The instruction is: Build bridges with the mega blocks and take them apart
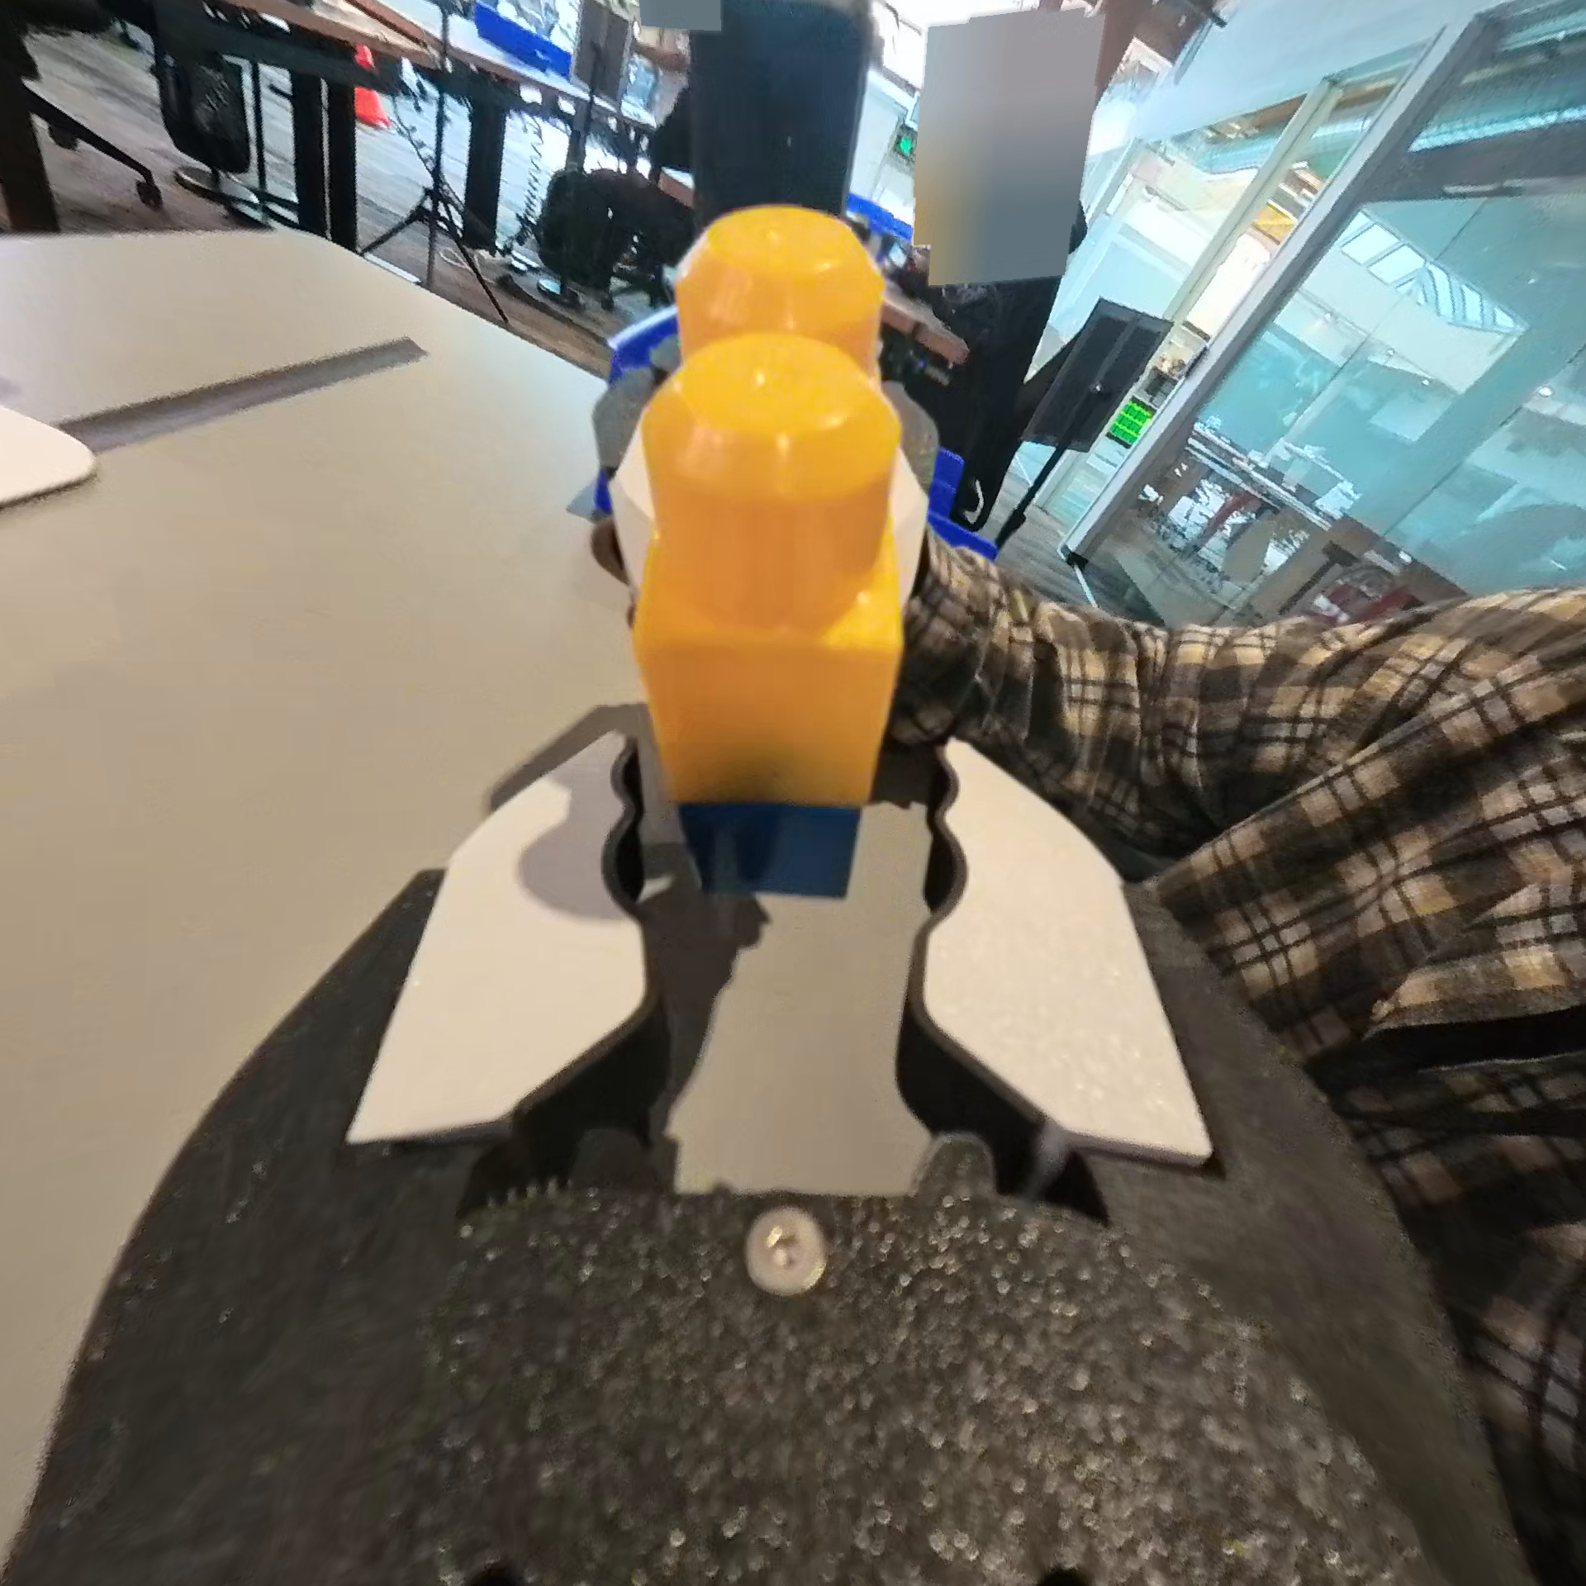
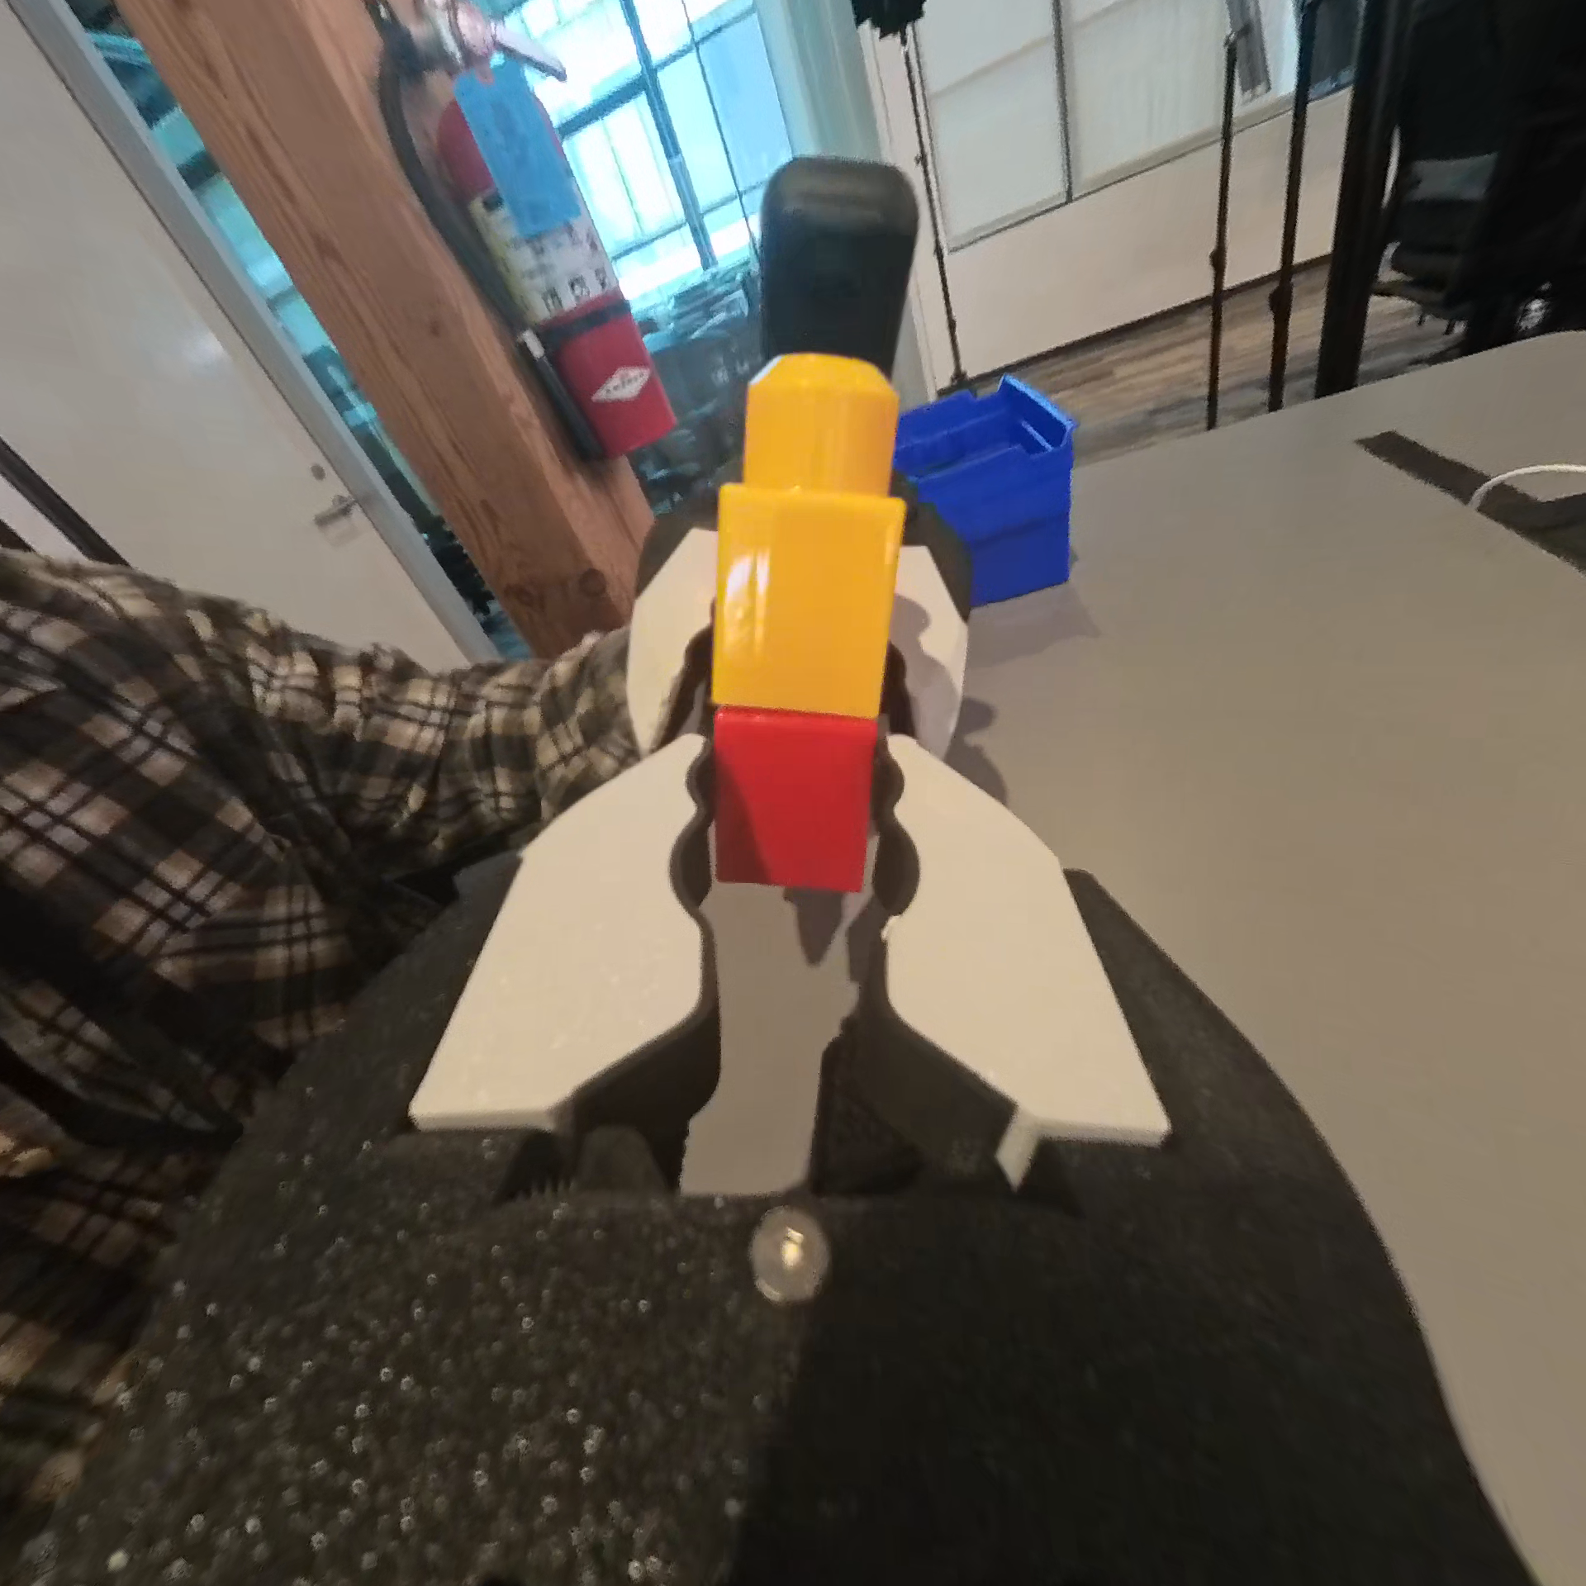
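A long yellow block (image 1: pixel 764 678) spans a blue block (image 1: pixel 772 850) and a red block (image 2: pixel 789 807) as one small bridge, held above the grey table (image 1: pixel 257 687). My left gripper (image 1: pixel 777 772) is shut on the blue block under the near end. My right gripper (image 2: pixel 789 772) is shut on the red block under the other end of the yellow block (image 2: pixel 802 601). The two grippers face each other. Each one's white fingers show behind the yellow block in the other's view. The blue block is hidden in the right wrist view.
A blue bin (image 2: pixel 995 498) stands on the table (image 2: pixel 1287 687) beyond the bridge. A plaid sleeve (image 1: pixel 1201 772) lies to the right in the left wrist view and to the left (image 2: pixel 214 729) in the right. A white object (image 1: pixel 34 463) lies at the far left. Left and right tips are no more than a few centimetres apart.
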The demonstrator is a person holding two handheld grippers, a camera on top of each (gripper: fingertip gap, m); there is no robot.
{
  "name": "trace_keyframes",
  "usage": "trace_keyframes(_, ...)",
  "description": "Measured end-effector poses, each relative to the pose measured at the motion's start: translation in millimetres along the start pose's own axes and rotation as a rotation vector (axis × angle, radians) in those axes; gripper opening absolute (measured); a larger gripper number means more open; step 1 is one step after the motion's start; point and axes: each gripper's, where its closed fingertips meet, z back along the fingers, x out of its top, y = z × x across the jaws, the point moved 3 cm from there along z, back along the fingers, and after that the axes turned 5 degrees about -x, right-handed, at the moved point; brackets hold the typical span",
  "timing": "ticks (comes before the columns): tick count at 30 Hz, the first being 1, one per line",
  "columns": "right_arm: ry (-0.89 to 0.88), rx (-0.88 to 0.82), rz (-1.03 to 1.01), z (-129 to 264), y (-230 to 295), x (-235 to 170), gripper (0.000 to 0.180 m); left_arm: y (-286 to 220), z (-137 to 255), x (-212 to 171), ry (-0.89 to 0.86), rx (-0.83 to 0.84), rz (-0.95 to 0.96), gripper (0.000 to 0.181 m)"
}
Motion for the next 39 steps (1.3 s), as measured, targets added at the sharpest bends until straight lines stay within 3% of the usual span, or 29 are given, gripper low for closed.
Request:
trace_keyframes(2, -0.027, 0.001, -0.02, 4, -1, 3, 0.034, 0, 7, 4, -0.029, -0.001, -0.012, 0.064)
trace_keyframes(7, -0.082, 0.01, -0.062, 4, -4, 5, 0.034, 5, 7, 2, -0.061, -0.008, 0.005, 0.038)
trace_keyframes(21, -0.067, -0.08, -0.037, 1, -2, 8, 0.034, 4, 13, 7, 0.017, 0.148, -0.073, 0.035)
trace_keyframes(31, -0.09, -0.056, 0.029, 0, -6, 3, 0.034, 6, 14, 3, 0.054, 0.16, -0.092, 0.036)
trace_keyframes(35, -0.116, -0.115, 0.144, 17, -8, 17, 0.057, 7, 11, -2, 0.08, 0.147, -0.1, 0.036)
trace_keyframes(39, -0.047, -0.128, 0.207, 21, -6, 33, 0.067, 4, 5, -4, 0.084, 0.121, -0.098, 0.036)
